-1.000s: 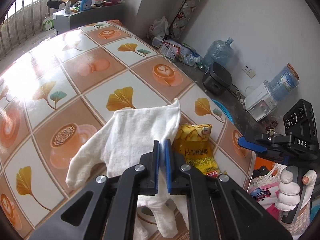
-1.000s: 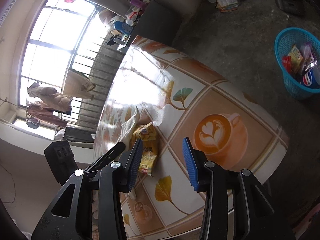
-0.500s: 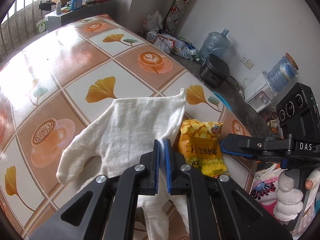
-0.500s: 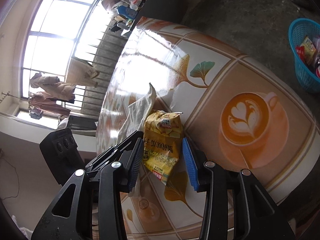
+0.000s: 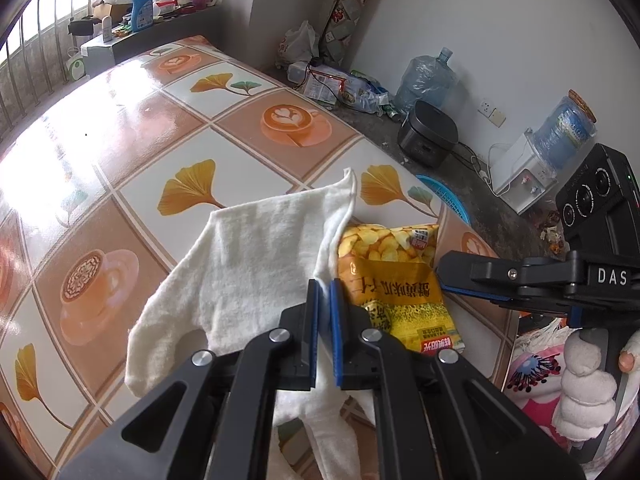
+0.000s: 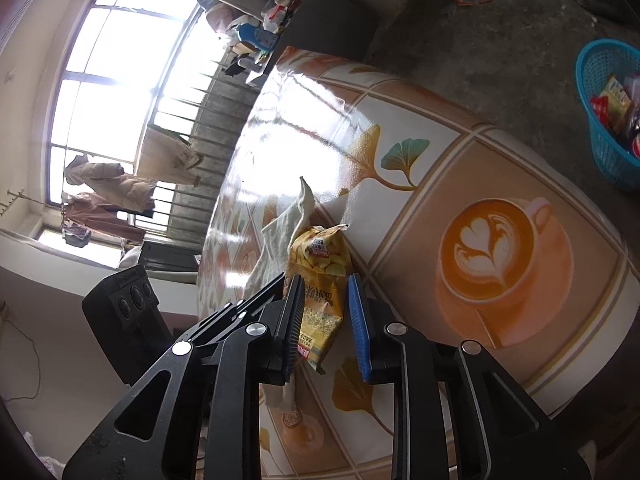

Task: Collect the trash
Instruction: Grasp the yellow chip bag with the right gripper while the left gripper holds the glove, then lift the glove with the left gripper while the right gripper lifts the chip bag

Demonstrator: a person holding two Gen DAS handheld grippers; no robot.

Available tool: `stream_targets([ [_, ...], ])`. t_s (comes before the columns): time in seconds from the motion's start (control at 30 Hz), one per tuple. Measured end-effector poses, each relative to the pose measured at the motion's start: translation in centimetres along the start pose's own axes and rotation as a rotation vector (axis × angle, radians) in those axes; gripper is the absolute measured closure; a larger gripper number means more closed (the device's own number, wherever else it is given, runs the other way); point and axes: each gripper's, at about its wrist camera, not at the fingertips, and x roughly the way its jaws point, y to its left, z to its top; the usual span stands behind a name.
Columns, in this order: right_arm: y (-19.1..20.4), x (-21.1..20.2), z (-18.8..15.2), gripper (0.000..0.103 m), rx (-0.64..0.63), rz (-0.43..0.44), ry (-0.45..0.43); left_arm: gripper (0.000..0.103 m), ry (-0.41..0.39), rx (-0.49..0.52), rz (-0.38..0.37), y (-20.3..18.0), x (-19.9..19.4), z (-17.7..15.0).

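Your left tongs (image 5: 324,286) are pinched together on a fold of the white cloth (image 5: 256,264), which drapes over the counter (image 5: 168,120) and hangs down past the near rim below the tongs. The yellow snack bag (image 6: 320,284) lies flat on the counter just beside the cloth, touching its right hem, close to the counter's right corner; beyond that edge the floor drops away to the blue basket (image 6: 600,120), which already holds wrappers. The bag's long axis runs roughly from you toward the far side of the counter, its crimped top with the chip picture pointing away and its printed bottom end toward the near edge. Your right tongs (image 6: 326,320) straddle the lower half of the bag and are closing, with the bag between them; a gap shows at the blue pad, so the pads are not pressing yet. To the left and far side the counter is wide and bare. Compared with a second ago, your right tongs have come over the bag and narrowed, and the cloth has slid a little across the counter.
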Motion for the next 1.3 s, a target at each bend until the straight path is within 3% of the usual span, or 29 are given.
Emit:
stream_targets([
  [0.17, -0.8, -0.3, 0.0, 0.099, 0.034, 0.014, -0.01, 0.098, 0.0, 0.0, 0.001, -0.1, 0.0, 0.0],
  [0.27, -0.7, -0.6, -0.1, 0.102, 0.032, 0.019, -0.019, 0.098, -0.001, 0.0, 0.002, -0.1, 0.0, 0.1],
  [1.0, -0.6, -2.3, 0.1, 0.103, 0.017, -0.008, -0.099, 0.098, -0.003, -0.009, -0.001, 0.1, -0.1, -0.1],
  [1.2, -1.4, -2.6, 0.2, 0.103, 0.036, -0.021, -0.11, 0.098, -0.093, -0.051, -0.005, 1.2, -2.8, 0.9],
  [1.3, -1.9, -2.6, 0.3, 0.103, 0.042, -0.022, -0.107, 0.098, -0.139, -0.046, -0.041, 0.9, -4.2, 1.3],
])
